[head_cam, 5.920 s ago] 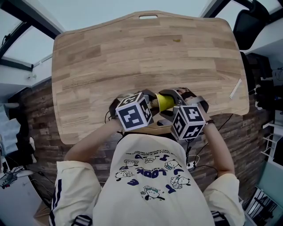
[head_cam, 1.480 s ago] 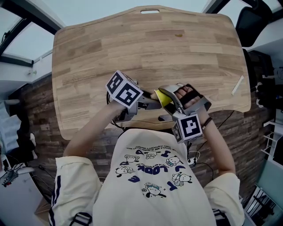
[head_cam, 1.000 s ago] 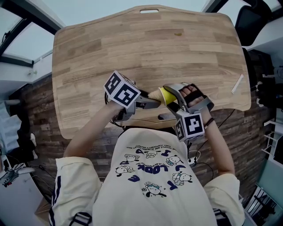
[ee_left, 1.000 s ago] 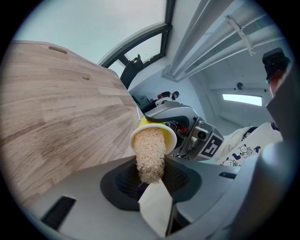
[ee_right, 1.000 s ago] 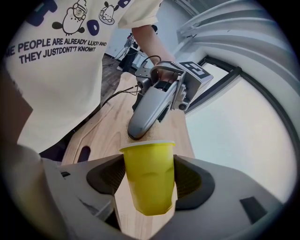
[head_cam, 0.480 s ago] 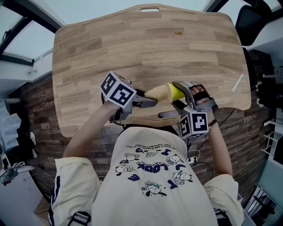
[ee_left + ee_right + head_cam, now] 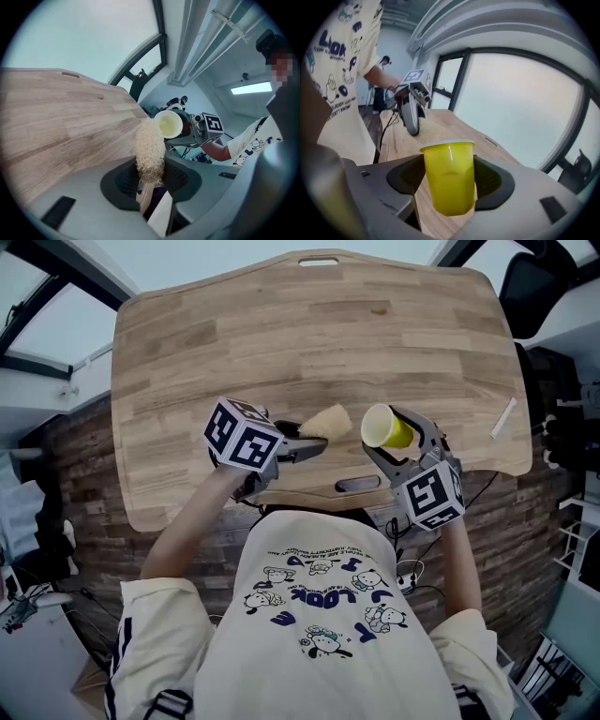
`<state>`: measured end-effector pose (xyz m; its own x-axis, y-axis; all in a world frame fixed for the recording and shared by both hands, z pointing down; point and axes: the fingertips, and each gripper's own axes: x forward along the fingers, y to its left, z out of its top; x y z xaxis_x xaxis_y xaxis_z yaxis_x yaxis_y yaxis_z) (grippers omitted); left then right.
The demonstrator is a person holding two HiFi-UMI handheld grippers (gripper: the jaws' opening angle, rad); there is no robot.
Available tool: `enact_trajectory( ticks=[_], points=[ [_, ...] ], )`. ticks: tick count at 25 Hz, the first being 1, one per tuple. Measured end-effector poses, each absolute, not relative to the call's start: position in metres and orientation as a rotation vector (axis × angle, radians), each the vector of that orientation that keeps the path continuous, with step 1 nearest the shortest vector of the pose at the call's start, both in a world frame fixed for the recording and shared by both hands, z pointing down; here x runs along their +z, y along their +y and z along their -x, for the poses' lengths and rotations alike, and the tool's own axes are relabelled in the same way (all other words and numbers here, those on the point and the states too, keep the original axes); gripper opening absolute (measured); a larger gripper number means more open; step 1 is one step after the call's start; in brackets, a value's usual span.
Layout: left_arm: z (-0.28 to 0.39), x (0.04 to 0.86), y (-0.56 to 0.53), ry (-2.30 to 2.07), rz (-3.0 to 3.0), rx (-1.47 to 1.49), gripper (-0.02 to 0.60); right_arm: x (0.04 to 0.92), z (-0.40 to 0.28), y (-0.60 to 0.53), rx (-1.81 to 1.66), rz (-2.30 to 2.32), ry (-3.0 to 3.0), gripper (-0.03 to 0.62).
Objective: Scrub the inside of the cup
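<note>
Head view, left to right: your left hand-held gripper (image 7: 305, 442) has its jaws drawn in narrow and pinched on the base of a pale loofah scrubber (image 7: 328, 420). Most of the fibrous body sticks out past the tips toward 2 o'clock. The pad looks light, soft and springy, so expect it to bend and squash, not push stiffly. The low pinch leaves the working end free, but it may flop under side load.

At 3 o'clock from the scrubber, across a clear gap, is the yellow plastic cup (image 7: 380, 426), carried above the near edge of the desk (image 7: 281, 324). Your right hand-held gripper (image 7: 398, 432) holds it with the jaws spread wide and the pads pressing on opposite sides of its wall at about mid-height. From the left gripper view its open mouth faces the scrubber.

The cup reads as thin-walled, smooth and very light. It should flex or crease if you squeeze harder, and could slip or twist in the pads when the scrubber drags inside. Mid-wall below the stiffer rolled rim is a sensible hold. Keep the pressure modest and brace against the push.
</note>
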<state>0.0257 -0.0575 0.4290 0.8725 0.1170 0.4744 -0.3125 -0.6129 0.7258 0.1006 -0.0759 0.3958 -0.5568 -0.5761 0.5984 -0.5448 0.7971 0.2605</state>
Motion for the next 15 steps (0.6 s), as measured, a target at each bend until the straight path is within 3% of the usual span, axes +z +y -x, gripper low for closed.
enact_trajectory(
  ticks=[15],
  points=[
    [-0.033, 0.403, -0.099, -0.521, -2.406, 0.568, 0.133, 0.342, -0.107, -0.11, 0.488, -1.342, -2.732, 0.313]
  ],
)
